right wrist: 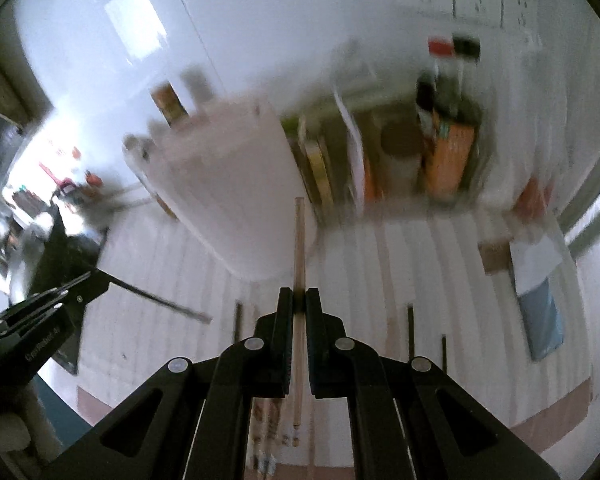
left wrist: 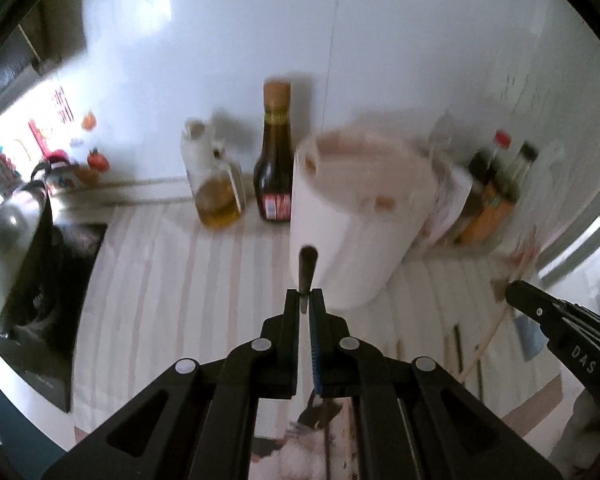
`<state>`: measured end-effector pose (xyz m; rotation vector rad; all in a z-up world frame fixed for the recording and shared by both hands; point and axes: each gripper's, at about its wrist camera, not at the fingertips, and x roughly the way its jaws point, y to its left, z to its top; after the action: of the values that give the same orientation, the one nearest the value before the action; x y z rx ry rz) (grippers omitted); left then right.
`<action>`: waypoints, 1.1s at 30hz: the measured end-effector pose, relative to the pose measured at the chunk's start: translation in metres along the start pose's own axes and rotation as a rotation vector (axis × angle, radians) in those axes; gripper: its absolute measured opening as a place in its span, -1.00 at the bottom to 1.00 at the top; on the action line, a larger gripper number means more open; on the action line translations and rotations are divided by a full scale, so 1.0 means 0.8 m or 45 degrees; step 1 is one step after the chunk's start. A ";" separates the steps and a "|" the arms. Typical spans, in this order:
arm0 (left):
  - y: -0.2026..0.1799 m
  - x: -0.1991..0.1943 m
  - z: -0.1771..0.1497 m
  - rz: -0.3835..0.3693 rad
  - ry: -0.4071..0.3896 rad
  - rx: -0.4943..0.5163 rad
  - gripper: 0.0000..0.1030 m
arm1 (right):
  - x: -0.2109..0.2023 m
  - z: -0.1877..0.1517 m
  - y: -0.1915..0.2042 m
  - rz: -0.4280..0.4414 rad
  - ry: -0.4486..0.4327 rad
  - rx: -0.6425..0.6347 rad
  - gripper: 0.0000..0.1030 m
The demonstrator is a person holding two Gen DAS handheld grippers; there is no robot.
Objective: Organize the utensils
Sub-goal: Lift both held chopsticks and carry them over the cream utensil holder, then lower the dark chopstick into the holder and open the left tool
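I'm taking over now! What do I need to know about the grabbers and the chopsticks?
Left hand-held gripper: shut on a dark chopstick.
Right hand-held gripper: shut on a pale wooden chopstick.
Both are held above the striped mat, just in front of the white holder.
Done: one chopstick picked up in each gripper.
Left: neither is in the holder yet, and several more chopsticks lie on the mat. The pictures are blurry, so the count is unclear.
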<state>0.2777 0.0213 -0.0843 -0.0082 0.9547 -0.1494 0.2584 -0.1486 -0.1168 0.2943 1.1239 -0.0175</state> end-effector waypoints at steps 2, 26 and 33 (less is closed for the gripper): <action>0.001 -0.016 0.020 -0.010 -0.050 -0.012 -0.96 | -0.020 0.026 0.010 0.030 -0.066 -0.007 -0.88; -0.010 -0.037 0.229 -0.038 -0.296 -0.032 -0.97 | -0.024 0.297 0.077 0.130 -0.468 -0.044 -0.89; 0.002 0.038 0.237 -0.053 -0.162 -0.050 -0.97 | 0.028 0.312 0.073 0.120 -0.446 -0.033 -0.89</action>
<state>0.4492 0.0080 0.0006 -0.0731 0.8305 -0.1663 0.4984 -0.1493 -0.0243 0.3079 0.7615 0.0282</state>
